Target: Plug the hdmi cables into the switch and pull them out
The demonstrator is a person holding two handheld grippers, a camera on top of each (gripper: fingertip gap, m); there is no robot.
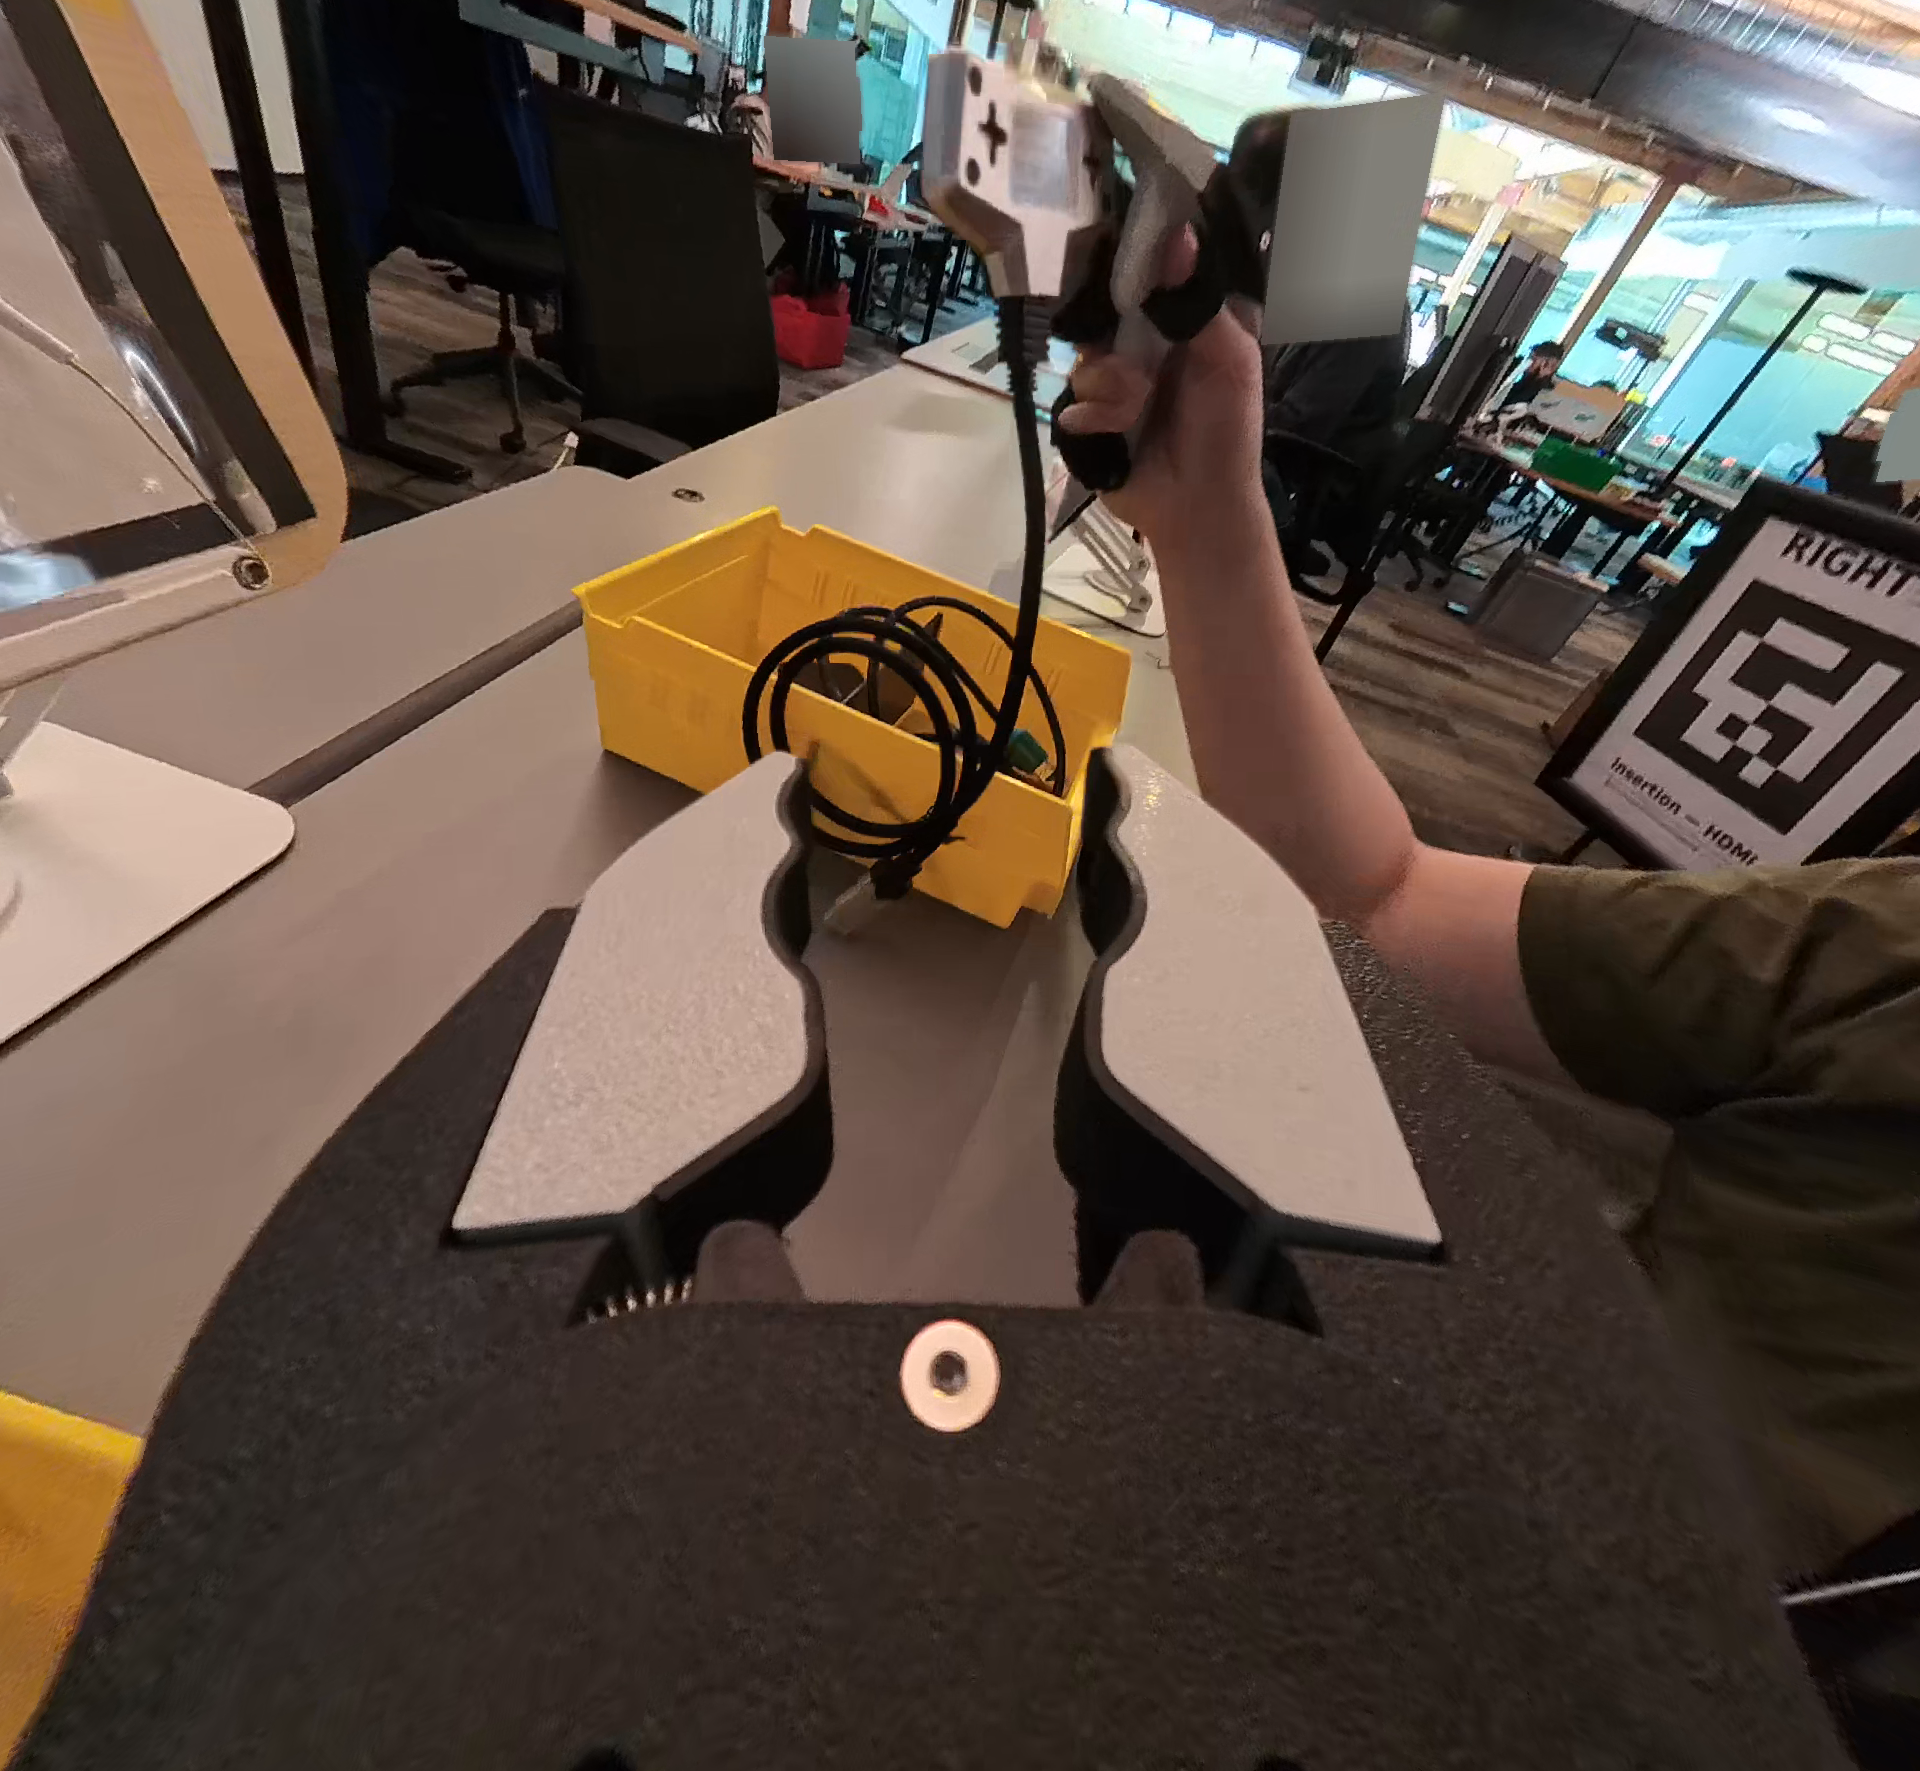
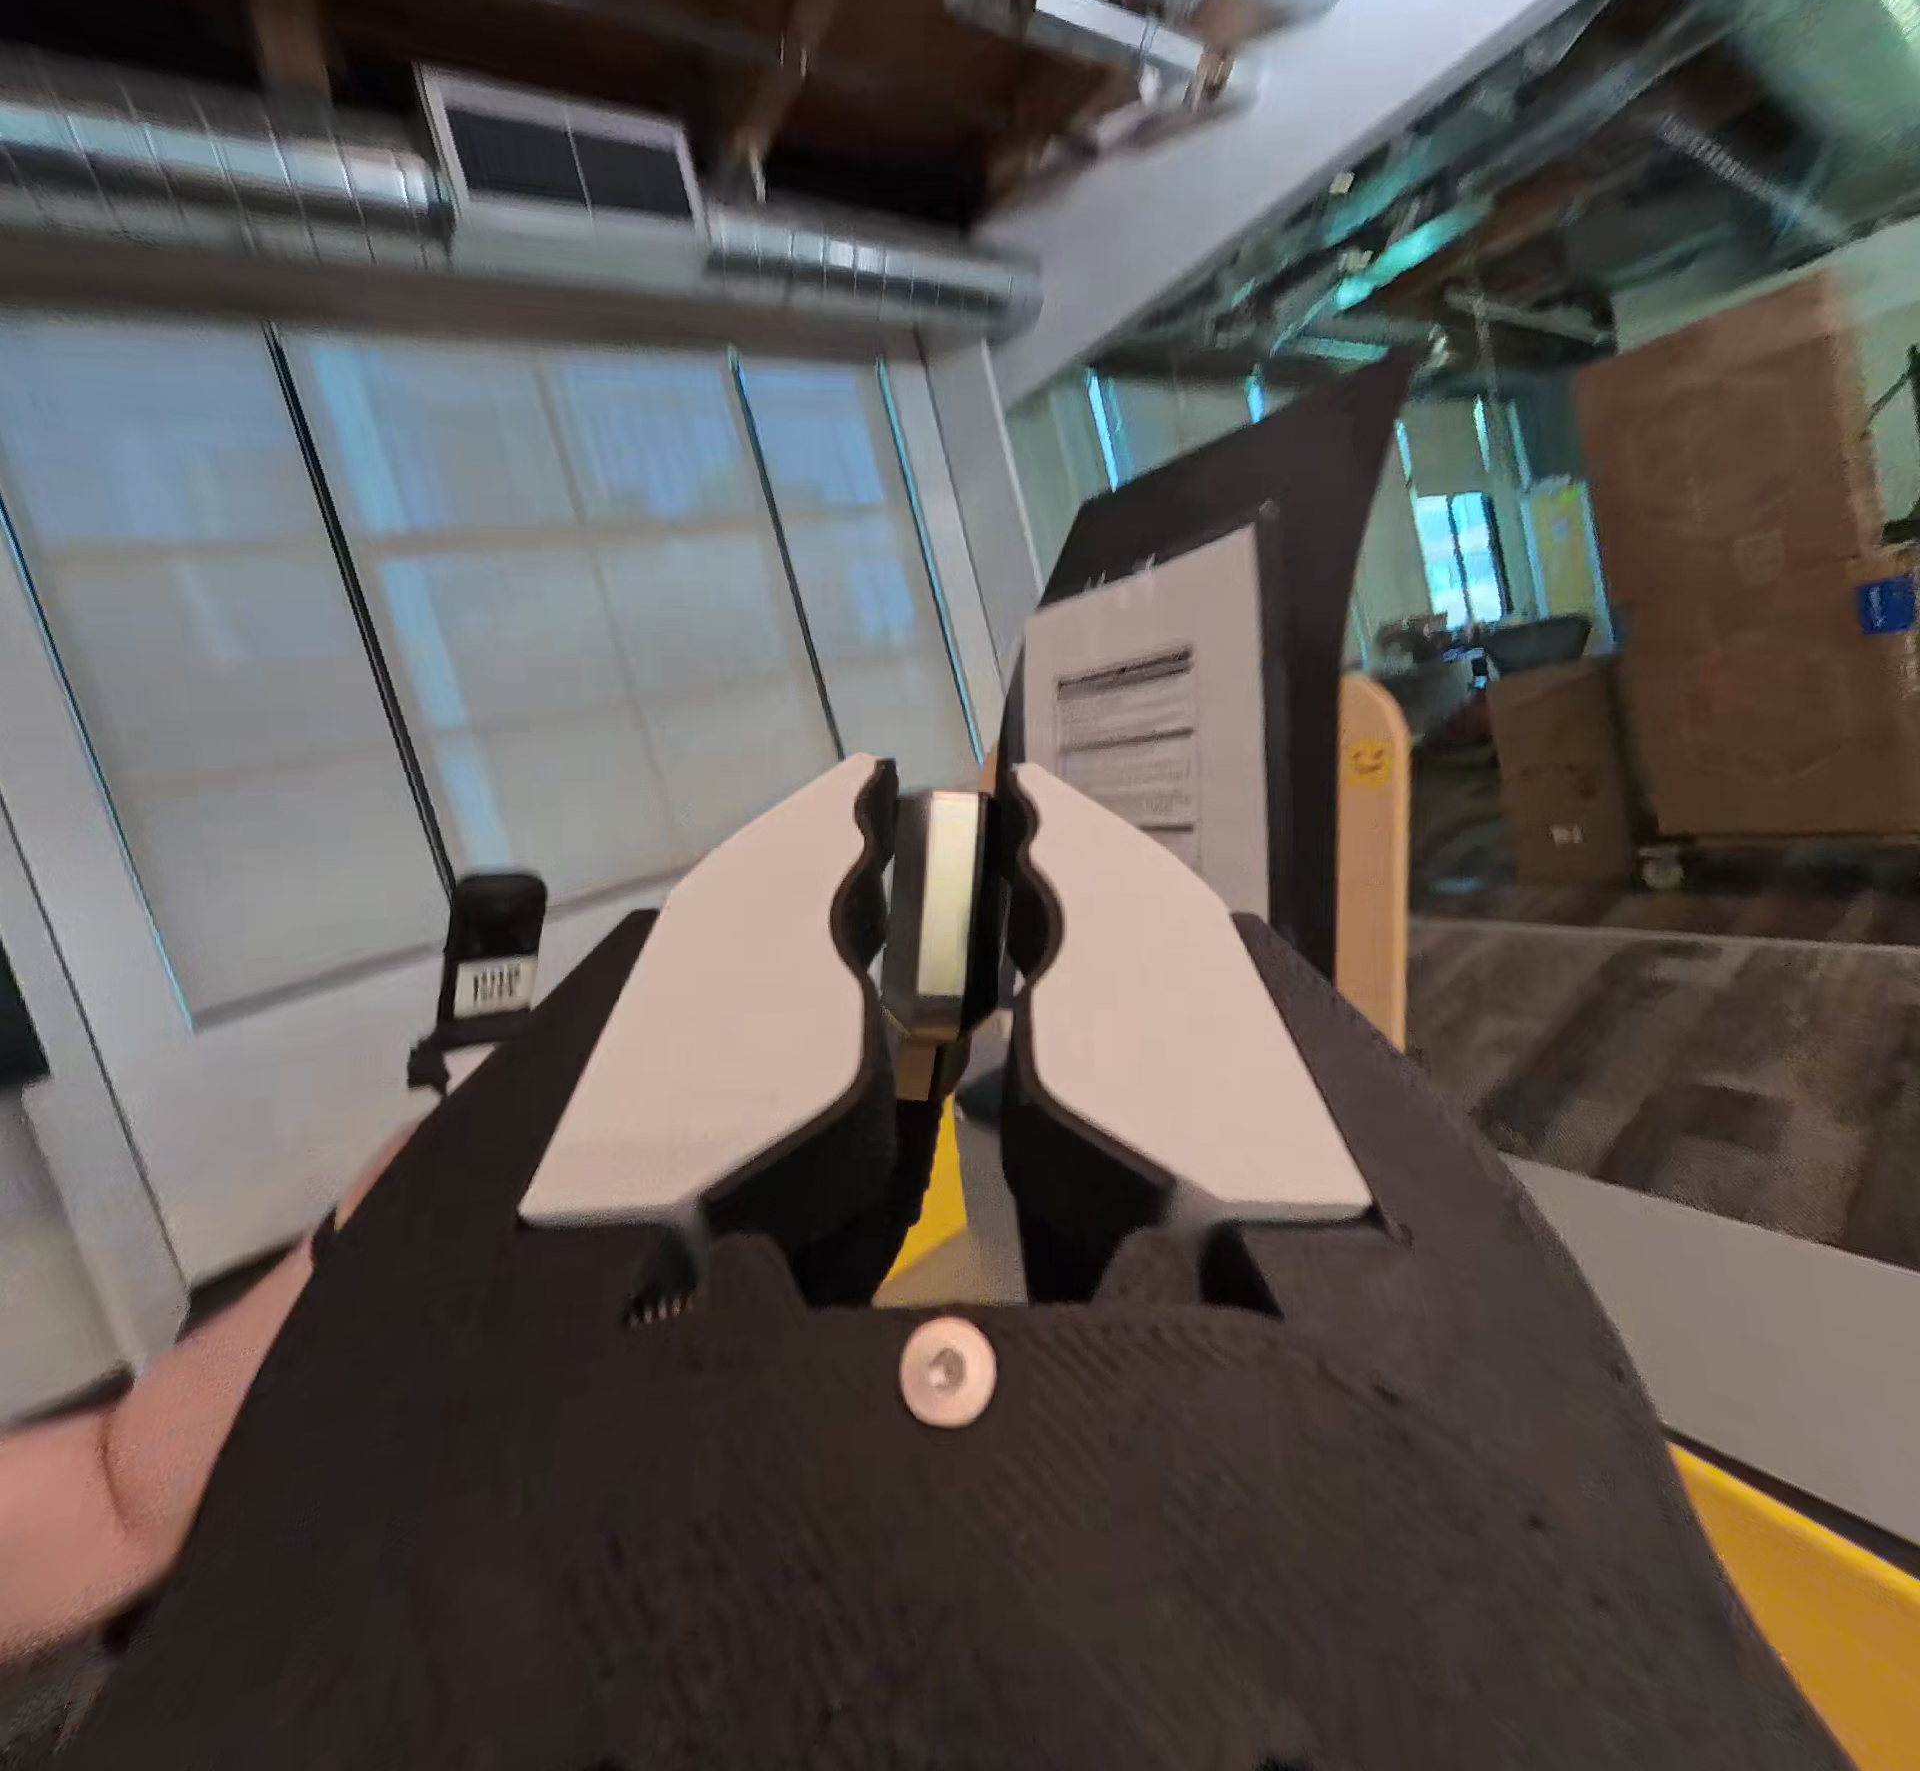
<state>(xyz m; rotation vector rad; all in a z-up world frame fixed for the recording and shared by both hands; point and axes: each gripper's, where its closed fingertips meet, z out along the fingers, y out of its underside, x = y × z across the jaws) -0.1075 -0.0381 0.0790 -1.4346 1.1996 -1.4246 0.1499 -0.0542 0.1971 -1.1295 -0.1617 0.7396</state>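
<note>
In the left wrist view my right gripper (image 1: pixel 1091 163) is held high above the table, shut on a light grey HDMI switch (image 1: pixel 1003 152). The switch's black cable (image 1: pixel 1029 495) hangs down into a yellow bin (image 1: pixel 675 651). The cable coil (image 1: pixel 883 734) drapes over the bin's front wall, and its silver plug (image 1: pixel 852 906) rests on the table. My left gripper (image 1: pixel 940 786) is open and empty, low over the table just in front of the bin. In the right wrist view my right gripper (image 2: pixel 945 786) clamps the switch (image 2: pixel 940 900), seen edge-on.
A white monitor base (image 1: pixel 104 848) stands at the left on the grey table (image 1: pixel 364 890). A framed marker sign (image 1: pixel 1766 703) stands at the right. A second yellow bin's corner (image 1: pixel 52 1534) shows at lower left. A green connector (image 1: pixel 1029 750) lies in the bin. My hands' fingertips stand some 30 centimetres from each other.
</note>
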